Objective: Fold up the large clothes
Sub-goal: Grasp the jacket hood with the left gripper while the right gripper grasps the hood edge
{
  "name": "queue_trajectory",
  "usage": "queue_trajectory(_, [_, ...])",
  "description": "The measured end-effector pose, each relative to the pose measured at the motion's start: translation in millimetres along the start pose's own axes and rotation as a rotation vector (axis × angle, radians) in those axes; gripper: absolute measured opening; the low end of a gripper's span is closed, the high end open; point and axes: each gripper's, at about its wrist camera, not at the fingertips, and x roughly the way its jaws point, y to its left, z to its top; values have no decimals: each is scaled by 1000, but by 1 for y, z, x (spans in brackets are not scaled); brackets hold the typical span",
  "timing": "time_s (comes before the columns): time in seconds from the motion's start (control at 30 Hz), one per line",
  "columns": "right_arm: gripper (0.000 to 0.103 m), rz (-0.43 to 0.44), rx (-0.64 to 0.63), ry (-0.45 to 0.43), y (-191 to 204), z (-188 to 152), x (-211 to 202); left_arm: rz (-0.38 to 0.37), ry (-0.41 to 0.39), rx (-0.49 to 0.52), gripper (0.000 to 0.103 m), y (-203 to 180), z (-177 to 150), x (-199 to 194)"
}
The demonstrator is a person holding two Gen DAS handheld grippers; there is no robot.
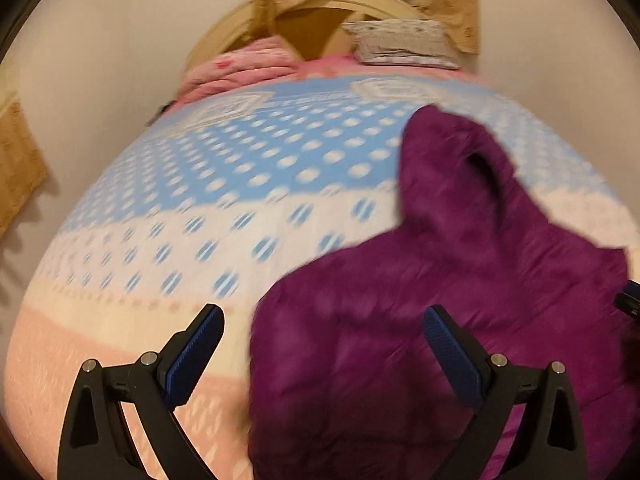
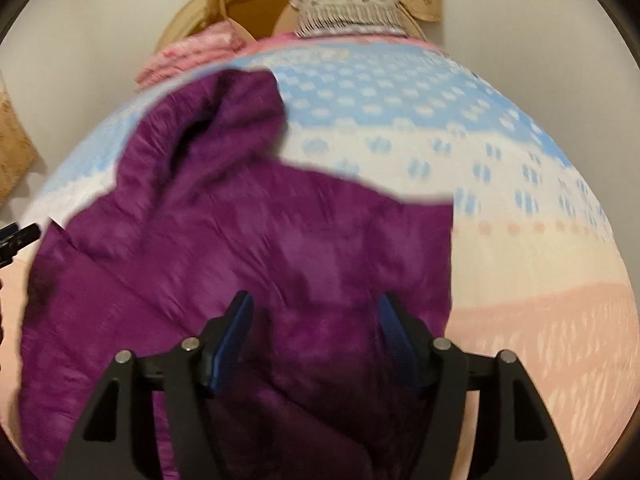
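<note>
Big puffy purple quilted hooded jacket (image 2: 248, 248) sprawled on a bed with a blue, white and peach dotted bedspread (image 2: 520, 208), taking up the lower left and centre of the right wrist view, lower right of the left wrist view. Hood bunched up toward the top, opening showing as a dark hollow. Fabric crinkly, slightly shiny, everything a bit motion-blurred. Left gripper (image 1: 324, 328) spread wide above the jacket's edge, nothing between the blue pads. Right gripper (image 2: 316, 312) partly apart over the jacket body; can't tell if pinching cloth. Pink blanket (image 1: 248, 64) and grey patterned pillow (image 1: 404, 42) up top by the headboard.
</note>
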Motion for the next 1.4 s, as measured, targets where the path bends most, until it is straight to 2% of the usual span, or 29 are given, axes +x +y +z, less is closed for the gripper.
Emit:
queue_trajectory(0.13, [83,43,12,-27,2,51,10,-74,13,-37,100,-6,52,28])
queue_trajectory(0.27, [83,58,5,-6,9,91,47,-33,15,-16,100,-22,93,65])
queue_trajectory(0.4, [83,72,2,29,20,125,98,-30,37,12,100,-41,127,104])
queue_trajectory(0.5, [83,82,13,21,23,146,123,-13,49,23,100,-47,143,130])
queue_trajectory(0.67, [83,101,62,16,20,176,154,-47,61,19,100,-51,159,160])
queue_trajectory(0.8, [83,137,97,62,19,186,184,-98,41,26,100,-57,164,170])
queue_trajectory(0.83, [83,141,106,73,20,187,190,-107,41,43,96,-60,162,173])
queue_trajectory(0.87, [80,145,110,87,20,186,195,-113,42,57,71,-64,162,175])
queue_trajectory(0.9, [59,156,97,107,24,186,200,-138,49,78,48,-68,162,178])
queue_trajectory(0.93, [25,165,80,112,28,186,200,-168,72,91,0,-71,161,181])
queue_trajectory(0.97, [14,165,53,101,33,184,195,-200,97,101,1,-74,160,182])
queue_trajectory(1.03, [11,152,-11,71,40,180,181,-159,-18,164,1,-79,158,160])
queue_trajectory(1.1, [10,160,-15,22,37,175,158,-144,-64,187,1,-77,157,143])
queue_trajectory(1.17, [9,146,-29,-26,32,170,137,-155,-94,158,1,-64,156,126])
queue_trajectory(1.23, [9,147,-51,-94,28,159,105,-148,-158,172,1,-57,148,103])
queue_trajectory(1.4, [8,98,-259,-274,44,113,26,-194,-318,205,1,-44,113,36])
